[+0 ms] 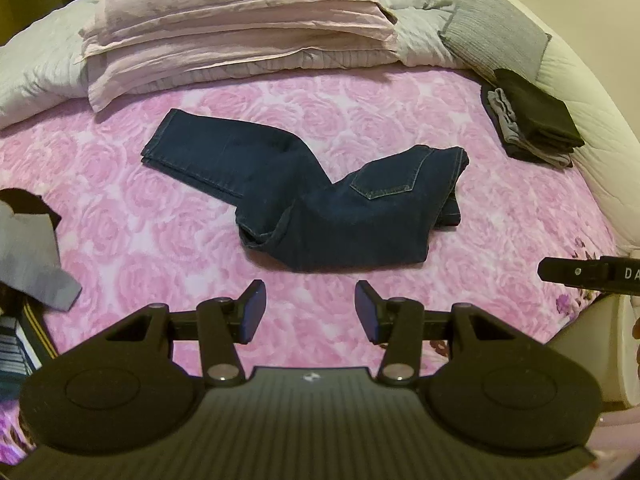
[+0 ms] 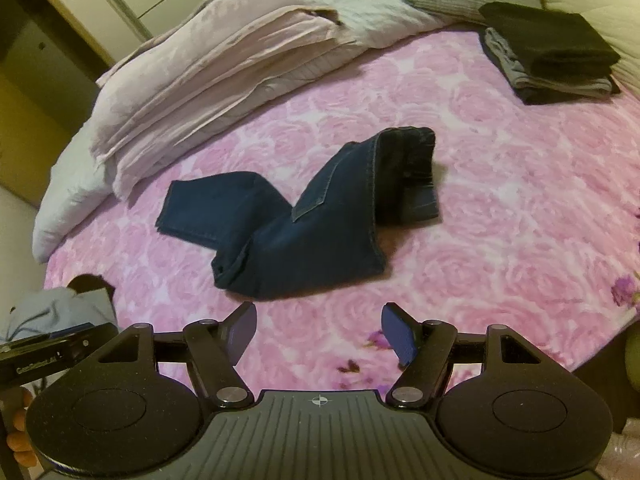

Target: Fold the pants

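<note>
Dark blue jeans (image 1: 320, 200) lie partly folded on the pink rose bedspread (image 1: 160, 240), legs bent into a V with a back pocket facing up. In the right wrist view the same jeans (image 2: 312, 216) lie mid-bed, waist end raised at the right. My left gripper (image 1: 310, 312) hovers just short of the jeans' near edge, open, nothing between its blue pads. My right gripper (image 2: 318, 334) also stands open and empty, a little nearer than the jeans. The right gripper's tip (image 1: 580, 272) shows at the left view's right edge.
A stack of folded dark and grey clothes (image 1: 528, 124) sits at the far right of the bed. Pink pillows (image 1: 232, 20) and a grey duvet (image 1: 36, 68) fill the back. Loose grey clothing (image 1: 32, 256) lies at the left edge. The bed's edge drops off at right (image 2: 600, 344).
</note>
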A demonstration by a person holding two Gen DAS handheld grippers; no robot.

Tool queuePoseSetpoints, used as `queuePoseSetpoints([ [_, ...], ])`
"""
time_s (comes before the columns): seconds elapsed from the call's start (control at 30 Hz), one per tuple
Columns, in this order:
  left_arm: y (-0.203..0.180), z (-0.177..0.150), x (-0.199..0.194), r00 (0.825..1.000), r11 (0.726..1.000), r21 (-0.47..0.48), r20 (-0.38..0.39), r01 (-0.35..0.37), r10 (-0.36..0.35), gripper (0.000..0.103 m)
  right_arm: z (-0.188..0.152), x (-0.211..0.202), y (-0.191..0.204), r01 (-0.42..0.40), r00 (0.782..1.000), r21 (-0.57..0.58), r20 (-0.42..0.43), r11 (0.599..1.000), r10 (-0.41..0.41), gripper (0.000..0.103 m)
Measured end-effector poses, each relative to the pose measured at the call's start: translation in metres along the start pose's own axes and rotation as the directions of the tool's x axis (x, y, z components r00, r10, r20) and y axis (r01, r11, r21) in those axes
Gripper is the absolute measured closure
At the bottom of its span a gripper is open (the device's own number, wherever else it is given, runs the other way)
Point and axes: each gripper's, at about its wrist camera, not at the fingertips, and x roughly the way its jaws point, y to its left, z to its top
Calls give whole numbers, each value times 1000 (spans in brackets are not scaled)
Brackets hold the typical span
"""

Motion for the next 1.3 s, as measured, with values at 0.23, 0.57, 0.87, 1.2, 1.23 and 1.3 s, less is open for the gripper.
queuePoseSetpoints([
  [0.23, 16, 5, 12, 999, 999, 30, -22, 23, -23, 59, 0, 10, 6, 34, 999, 33, -1, 999, -34, 37],
  [0.57, 40, 5, 37, 997, 1000, 20, -73, 12, -10, 59, -2, 19, -5, 106, 994, 66, 16, 992, -107, 37],
  [0.87, 84, 5, 77, 997, 996, -86, -79, -22, 15, 59, 19, 30, -54, 175, 981, 121, 61, 977, -183, 37],
  [1.2, 111, 17, 135, 990, 978, -195, -135, -77, 50, 59, 72, 77, -106, 142, 983, 248, 79, 958, -166, 37],
  [1.23, 114, 21, 141, 989, 975, -202, -135, -87, 61, 59, 81, 84, -109, 127, 985, 262, 80, 957, -152, 37],
  [1.3, 119, 33, 150, 988, 972, -211, -134, -107, 80, 59, 97, 100, -114, 91, 988, 297, 90, 951, -122, 37],
])
